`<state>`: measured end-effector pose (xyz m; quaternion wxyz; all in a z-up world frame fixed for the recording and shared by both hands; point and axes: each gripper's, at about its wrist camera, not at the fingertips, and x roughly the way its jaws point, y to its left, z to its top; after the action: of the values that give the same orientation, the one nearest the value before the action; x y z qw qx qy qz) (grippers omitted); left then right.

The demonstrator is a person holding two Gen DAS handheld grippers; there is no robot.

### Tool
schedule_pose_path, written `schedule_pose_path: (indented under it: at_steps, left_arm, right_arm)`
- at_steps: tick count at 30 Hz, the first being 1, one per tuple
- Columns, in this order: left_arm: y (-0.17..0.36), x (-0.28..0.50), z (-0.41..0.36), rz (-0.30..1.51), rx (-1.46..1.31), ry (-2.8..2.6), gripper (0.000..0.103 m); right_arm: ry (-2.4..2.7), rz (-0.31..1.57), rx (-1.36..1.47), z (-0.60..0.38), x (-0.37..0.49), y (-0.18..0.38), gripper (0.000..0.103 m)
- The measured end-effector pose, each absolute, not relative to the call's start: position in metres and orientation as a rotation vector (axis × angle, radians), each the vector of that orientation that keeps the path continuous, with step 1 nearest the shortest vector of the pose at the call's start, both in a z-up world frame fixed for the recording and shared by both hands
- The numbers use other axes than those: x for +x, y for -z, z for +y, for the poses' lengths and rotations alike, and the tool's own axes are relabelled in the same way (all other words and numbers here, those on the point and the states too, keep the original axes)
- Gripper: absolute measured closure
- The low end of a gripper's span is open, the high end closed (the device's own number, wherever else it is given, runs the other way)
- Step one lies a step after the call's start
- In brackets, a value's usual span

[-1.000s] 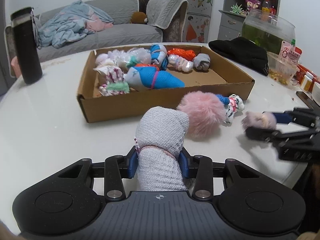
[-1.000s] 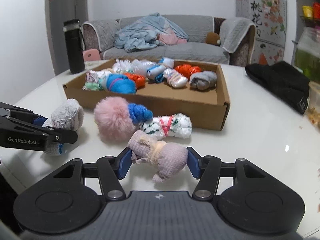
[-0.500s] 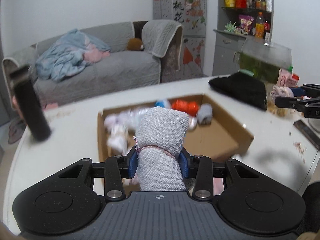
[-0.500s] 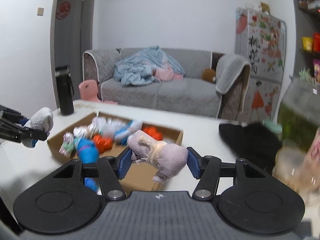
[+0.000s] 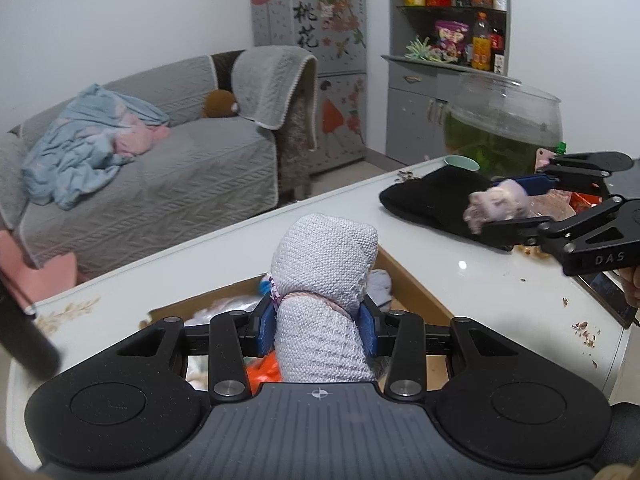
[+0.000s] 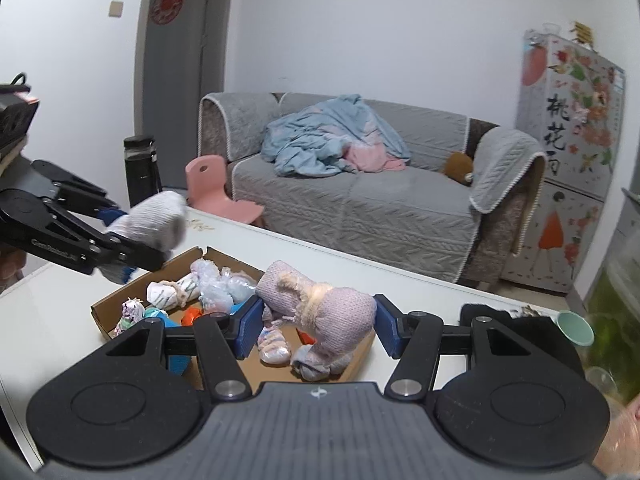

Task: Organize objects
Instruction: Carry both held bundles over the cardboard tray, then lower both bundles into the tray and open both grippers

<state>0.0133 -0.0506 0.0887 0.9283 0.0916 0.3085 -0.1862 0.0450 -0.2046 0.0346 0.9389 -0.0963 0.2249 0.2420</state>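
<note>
Handheld grippers: matte black bodies, blue finger pads.
Left gripper (image 5: 318, 330) and right gripper (image 6: 316, 330): two round recesses, silver screws beside a crosshair mark.

My right gripper (image 6: 316, 326) clamps lilac knitted sock bundle (image 6: 320, 308) between blue pads, above open brown cardboard box (image 6: 120, 300) on white table (image 6: 52, 312). Box holds more rolled sock bundles, white, pink, blue, orange. At left, my left gripper (image 6: 132, 240) holds grey knitted sock roll (image 6: 156, 220) in air. Grey sofa (image 6: 360, 200) behind.
</note>
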Motion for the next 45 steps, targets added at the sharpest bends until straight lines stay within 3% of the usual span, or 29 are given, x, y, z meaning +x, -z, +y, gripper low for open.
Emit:
schedule_pose_path:
  at_steps: [20, 45]
  left_arm:
    - [0.017, 0.078, -0.075, 0.865, 0.278, 0.431, 0.055]
    - [0.045, 0.097, -0.07, 0.894, 0.176, 0.344, 0.055]
  right_arm:
    - [-0.632, 0.673, -0.338, -0.172, 0.094, 0.037, 0.048]
    - [-0.586, 0.741, -0.335, -0.166, 0.119, 0.069, 0.046]
